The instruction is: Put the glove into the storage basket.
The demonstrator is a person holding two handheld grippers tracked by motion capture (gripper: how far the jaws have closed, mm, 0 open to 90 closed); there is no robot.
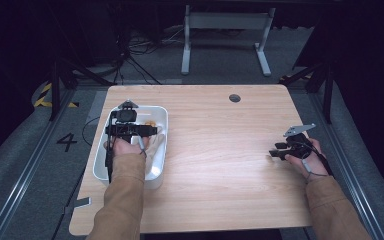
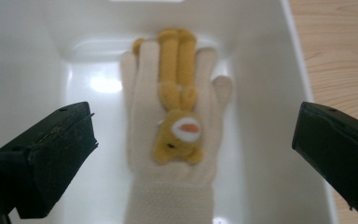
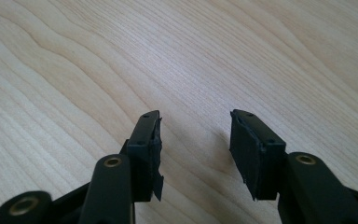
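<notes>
Black jaws of my left gripper [image 2: 191, 140] hang spread wide, released, above the cream knitted glove with a yellow plush bear [image 2: 175, 140] lying flat in the white plastic bin [image 2: 23, 70] toward twelve o'clock, so I'd lift straight up, clear of its walls, while my right gripper [image 3: 196, 140] idles agape over the pale wooden table [image 3: 121, 56].

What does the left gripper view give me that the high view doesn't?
Left gripper view: the cream glove lies flat on the tub's floor with a yellow plush animal on it, and the left gripper stands wide open above, touching neither.

High view: the right gripper rests open over bare wood at the table's right side, and the floor beyond.

Both: the white tub, the glove inside, and wood beside the tub.
</notes>
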